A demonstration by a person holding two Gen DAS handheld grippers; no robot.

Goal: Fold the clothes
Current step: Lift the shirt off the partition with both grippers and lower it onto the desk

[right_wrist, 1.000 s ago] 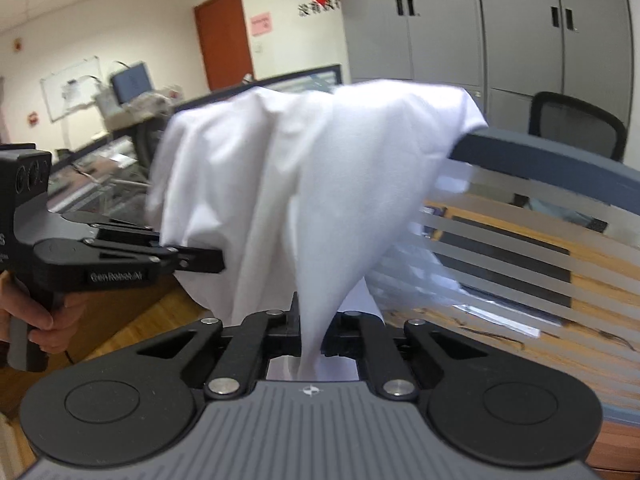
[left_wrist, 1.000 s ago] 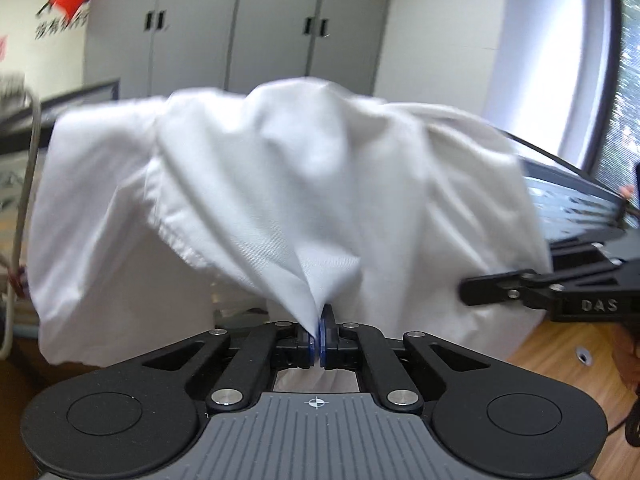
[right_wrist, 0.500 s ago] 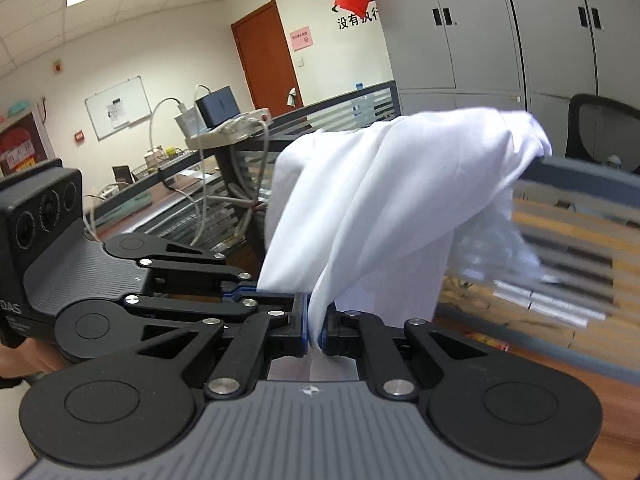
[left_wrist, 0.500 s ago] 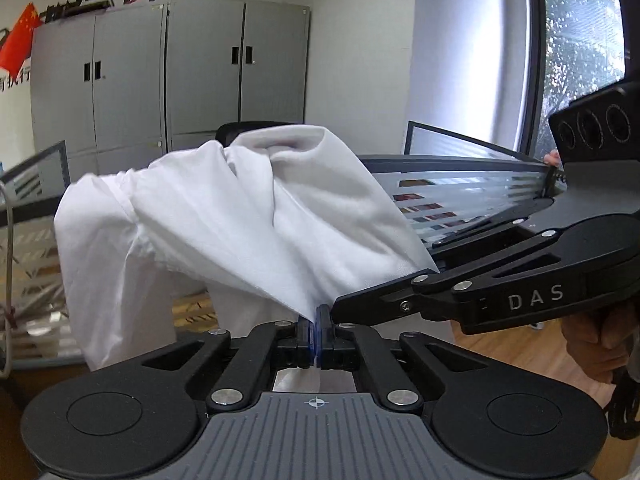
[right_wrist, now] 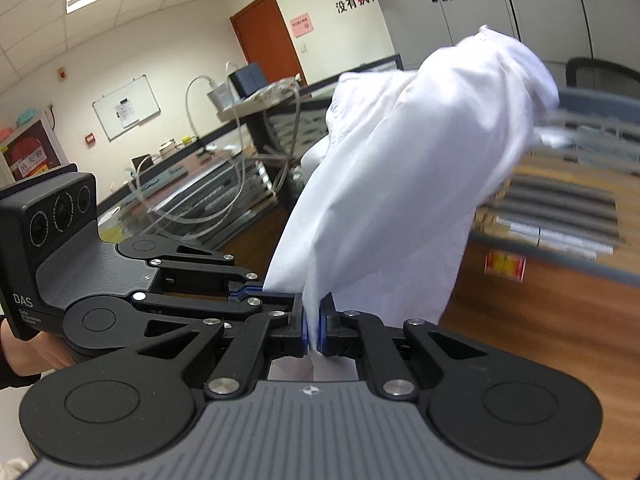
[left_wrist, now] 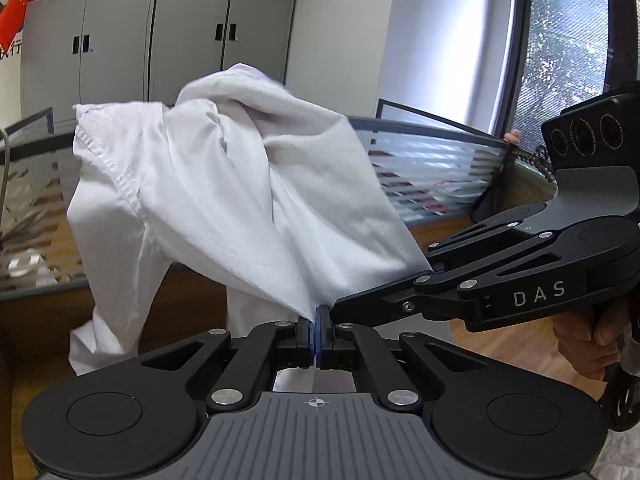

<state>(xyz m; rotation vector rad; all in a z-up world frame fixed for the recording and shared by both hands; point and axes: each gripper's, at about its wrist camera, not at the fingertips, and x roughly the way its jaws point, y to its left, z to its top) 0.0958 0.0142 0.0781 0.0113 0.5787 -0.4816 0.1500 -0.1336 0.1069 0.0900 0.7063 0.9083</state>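
White garment [right_wrist: 420,184] motion-blurred at far edge in right wrist view, desk stuff behind it smeared too. Garment [left_wrist: 224,200] hides desk partition middle + cabinet bottoms in left view. Right gripper [left_wrist: 430,270] tips buried behind cloth. Holder's hand [left_wrist: 588,336] cut by frame edge.

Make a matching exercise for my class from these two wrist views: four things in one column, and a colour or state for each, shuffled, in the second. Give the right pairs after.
Column one:
1. white garment
2. left tongs
3. door
4. flag

Column two:
A. red, on the wall by the grey cabinets
B. reddish brown, shut
C. bunched and hanging in the air
D. shut on a pinch of cloth

Pairs: 1-C, 2-D, 3-B, 4-A

The right tongs are also shut on the white garment.
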